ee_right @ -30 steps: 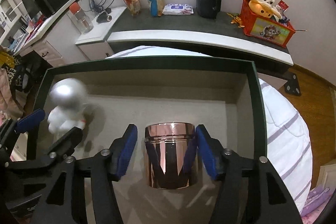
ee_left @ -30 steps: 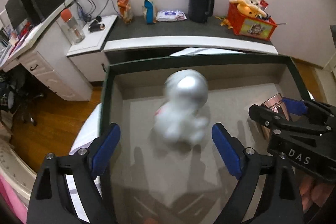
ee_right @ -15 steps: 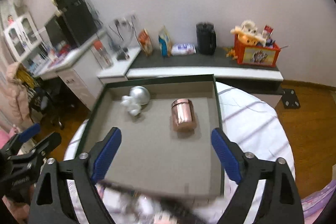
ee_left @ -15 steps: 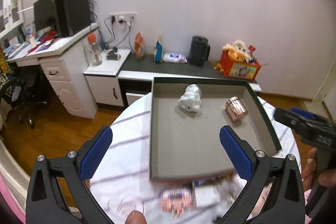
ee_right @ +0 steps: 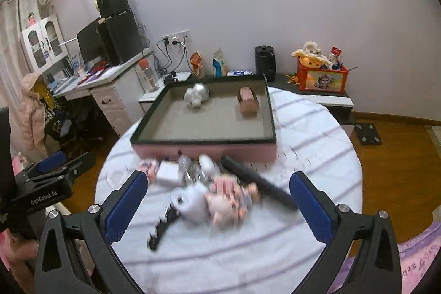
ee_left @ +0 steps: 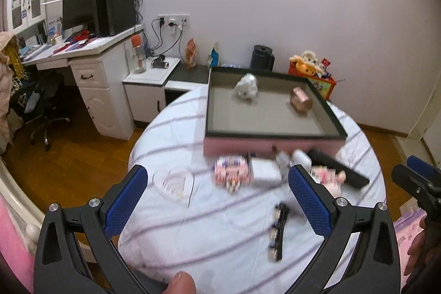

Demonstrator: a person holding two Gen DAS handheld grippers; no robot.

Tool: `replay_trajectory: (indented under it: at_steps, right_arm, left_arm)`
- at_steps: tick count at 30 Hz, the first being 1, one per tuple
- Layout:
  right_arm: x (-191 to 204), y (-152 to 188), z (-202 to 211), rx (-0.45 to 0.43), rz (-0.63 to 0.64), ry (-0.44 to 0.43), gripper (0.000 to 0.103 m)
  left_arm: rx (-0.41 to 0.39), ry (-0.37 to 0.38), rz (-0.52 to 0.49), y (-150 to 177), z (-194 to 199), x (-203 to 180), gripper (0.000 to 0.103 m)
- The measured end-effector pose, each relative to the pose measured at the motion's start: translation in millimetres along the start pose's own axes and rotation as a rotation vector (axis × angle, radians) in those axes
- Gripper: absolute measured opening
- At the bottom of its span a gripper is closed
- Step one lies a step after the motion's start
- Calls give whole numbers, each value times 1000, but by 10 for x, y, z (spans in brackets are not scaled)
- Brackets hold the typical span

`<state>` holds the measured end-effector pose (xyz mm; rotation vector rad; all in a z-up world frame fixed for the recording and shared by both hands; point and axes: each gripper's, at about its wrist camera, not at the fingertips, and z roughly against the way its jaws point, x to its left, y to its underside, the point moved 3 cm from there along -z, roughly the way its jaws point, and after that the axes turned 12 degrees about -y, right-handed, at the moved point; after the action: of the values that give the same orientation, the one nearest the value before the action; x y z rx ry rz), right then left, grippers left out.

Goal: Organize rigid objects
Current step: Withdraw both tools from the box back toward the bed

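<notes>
A pink box with a dark green rim (ee_left: 275, 132) (ee_right: 204, 140) stands on a round table. Inside it lie a white figure with a silver head (ee_left: 246, 86) (ee_right: 196, 95) and a rose-gold cup on its side (ee_left: 301, 100) (ee_right: 248, 101). In front of the box lies a blurred pile: a patterned packet (ee_left: 233, 172), a white block (ee_left: 264, 170), a long black bar (ee_left: 339, 167) (ee_right: 259, 183), a black comb-like piece (ee_left: 278, 230) (ee_right: 162, 228) and a pale toy (ee_right: 193, 203). My left gripper (ee_left: 217, 203) and right gripper (ee_right: 220, 205) are both open and empty, held above the table's near side.
The table has a white cloth with purple stripes (ee_left: 220, 239). Behind it stand a low shelf with a black kettle (ee_right: 264, 65) and a red toy crate (ee_right: 322, 76), and a white desk (ee_left: 91, 65) at the left. Wooden floor surrounds the table.
Both grippers have let go of the figure and the cup inside the box and pulled far back and up. The whole table and the pile in front of the box now show.
</notes>
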<state>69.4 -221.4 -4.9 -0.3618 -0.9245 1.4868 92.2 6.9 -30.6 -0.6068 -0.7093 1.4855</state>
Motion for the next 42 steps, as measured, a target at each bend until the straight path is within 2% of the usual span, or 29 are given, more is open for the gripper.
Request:
replay_trajectory:
  at_steps: [5, 12, 25, 42]
  right_arm:
    - [-26, 335, 132, 14, -28, 23, 103]
    - [-80, 636, 160, 60, -42, 36, 103]
    - [-165, 705, 244, 58, -69, 51, 103]
    - [-224, 707, 202, 66, -78, 51, 103]
  left_arm:
    - [37, 6, 2, 329, 100, 50, 103]
    - [57, 19, -19, 567, 209, 15, 103]
    - [46, 7, -64, 621, 331, -111, 103]
    - [76, 5, -84, 661, 236, -240, 103]
